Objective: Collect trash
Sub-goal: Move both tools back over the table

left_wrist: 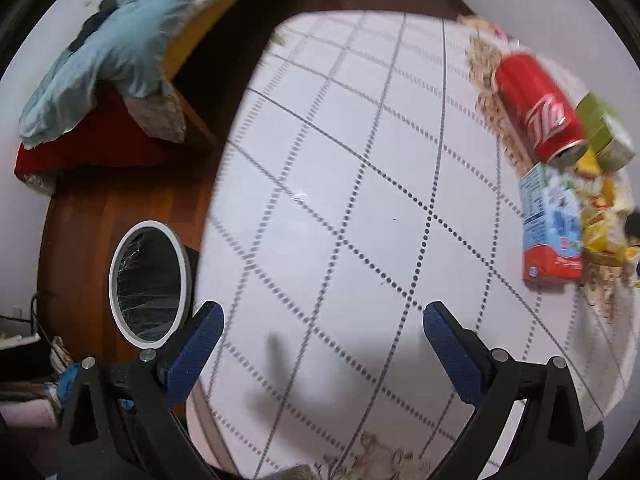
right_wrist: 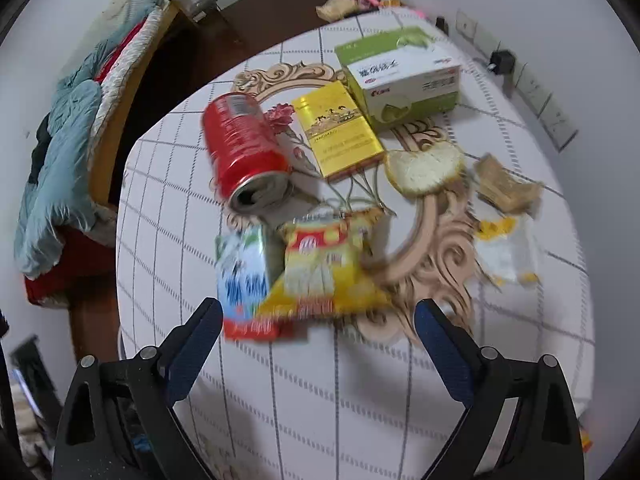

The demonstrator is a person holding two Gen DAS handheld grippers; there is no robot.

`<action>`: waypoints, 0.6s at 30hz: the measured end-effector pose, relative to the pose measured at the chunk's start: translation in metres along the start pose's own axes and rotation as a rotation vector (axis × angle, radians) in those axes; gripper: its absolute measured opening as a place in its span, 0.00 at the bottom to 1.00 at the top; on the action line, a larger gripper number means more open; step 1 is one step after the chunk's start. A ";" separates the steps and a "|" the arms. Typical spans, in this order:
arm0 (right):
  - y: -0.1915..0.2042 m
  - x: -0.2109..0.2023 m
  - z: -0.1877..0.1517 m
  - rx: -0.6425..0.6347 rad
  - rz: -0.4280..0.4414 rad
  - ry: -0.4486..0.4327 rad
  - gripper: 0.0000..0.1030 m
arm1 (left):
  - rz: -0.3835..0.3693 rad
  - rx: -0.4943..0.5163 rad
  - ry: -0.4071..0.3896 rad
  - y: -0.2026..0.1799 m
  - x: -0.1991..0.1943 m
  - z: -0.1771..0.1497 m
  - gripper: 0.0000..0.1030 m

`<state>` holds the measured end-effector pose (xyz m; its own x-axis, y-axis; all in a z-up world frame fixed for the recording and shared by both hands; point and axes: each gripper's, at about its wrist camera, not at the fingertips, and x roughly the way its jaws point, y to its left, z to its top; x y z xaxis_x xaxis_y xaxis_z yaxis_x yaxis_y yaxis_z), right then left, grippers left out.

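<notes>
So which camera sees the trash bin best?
The left wrist view: the trash bin stands on the floor beside the table, its round white rim and dark liner showing. The right wrist view does not show it.

A blue blanket (left_wrist: 116, 36) lies on the bed (left_wrist: 188, 36) beside the wooden floor (left_wrist: 100, 220).

Ahead of the left claw (left_wrist: 322, 320) the gridded tabletop (left_wrist: 340, 168) lies bare, with the red soda can (left_wrist: 538, 110) and milk carton (left_wrist: 550, 224) off to its right. Before the right claw (right_wrist: 318, 316) the way is crowded: milk carton (right_wrist: 242, 276) and yellow snack bag (right_wrist: 324, 268) just ahead, touching each other, with soda can (right_wrist: 244, 150), yellow box (right_wrist: 340, 130) and bread slice (right_wrist: 426, 166) beyond. Bare cloth remains beside the right finger (right_wrist: 444, 354).
</notes>
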<state>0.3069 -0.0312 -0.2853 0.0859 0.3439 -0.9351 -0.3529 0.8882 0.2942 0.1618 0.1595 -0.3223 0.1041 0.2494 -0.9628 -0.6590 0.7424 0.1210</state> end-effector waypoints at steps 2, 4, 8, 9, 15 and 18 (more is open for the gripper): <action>-0.002 0.019 0.014 0.016 0.016 0.026 0.93 | 0.000 0.007 0.025 -0.006 0.010 0.006 0.99; -0.004 0.038 0.020 0.025 0.029 0.069 0.84 | -0.001 0.010 0.039 -0.011 0.017 0.010 0.99; -0.014 0.055 0.019 0.032 0.066 0.095 0.51 | -0.024 0.030 0.035 -0.024 0.013 0.018 0.99; -0.016 0.053 0.016 0.027 0.066 0.087 0.51 | -0.034 0.036 0.028 -0.027 0.009 0.018 0.99; -0.048 0.015 -0.009 0.022 -0.023 -0.018 0.50 | -0.192 0.092 -0.006 -0.078 -0.020 0.037 0.99; -0.068 0.013 -0.013 0.055 -0.047 -0.013 0.50 | -0.233 0.169 0.023 -0.121 -0.014 0.046 0.98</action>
<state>0.3197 -0.0906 -0.3202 0.1132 0.3051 -0.9456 -0.2970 0.9186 0.2608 0.2743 0.0949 -0.3123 0.2198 0.0468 -0.9744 -0.4858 0.8715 -0.0677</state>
